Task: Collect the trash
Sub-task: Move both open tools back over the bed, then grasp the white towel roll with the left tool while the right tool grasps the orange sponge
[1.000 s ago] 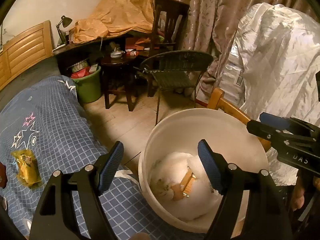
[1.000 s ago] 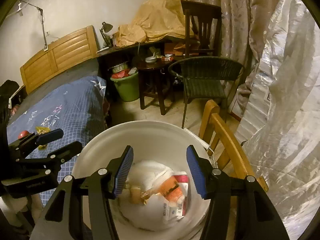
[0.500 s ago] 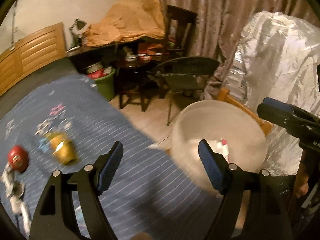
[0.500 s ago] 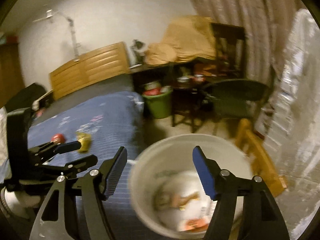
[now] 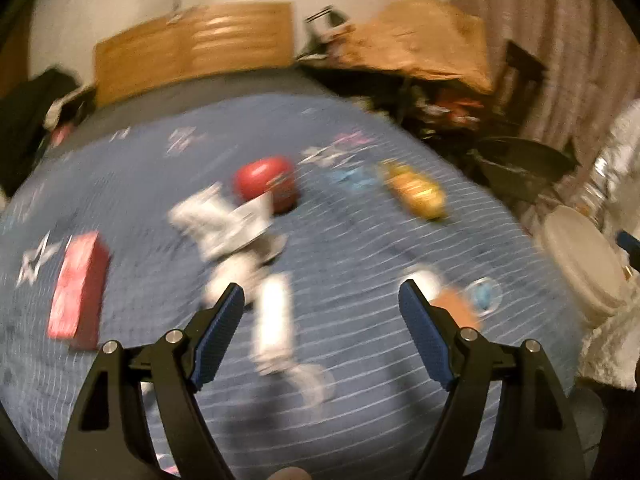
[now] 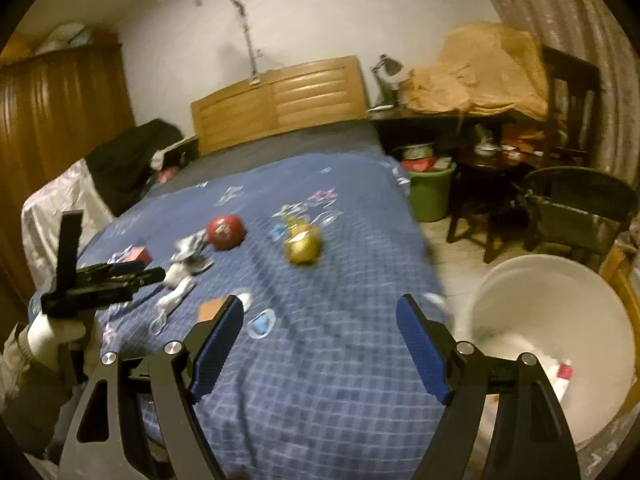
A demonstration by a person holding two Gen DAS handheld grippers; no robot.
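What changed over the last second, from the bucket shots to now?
Both grippers swung left, away from the white bucket and out over the blue bedspread. The left gripper and right gripper remain open and empty. The red ball and yellow wrapper lie unmoved.

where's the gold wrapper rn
In the right wrist view the gold wrapper lies on the blue bedspread, just right of the red ball and left of the white bucket on the floor.
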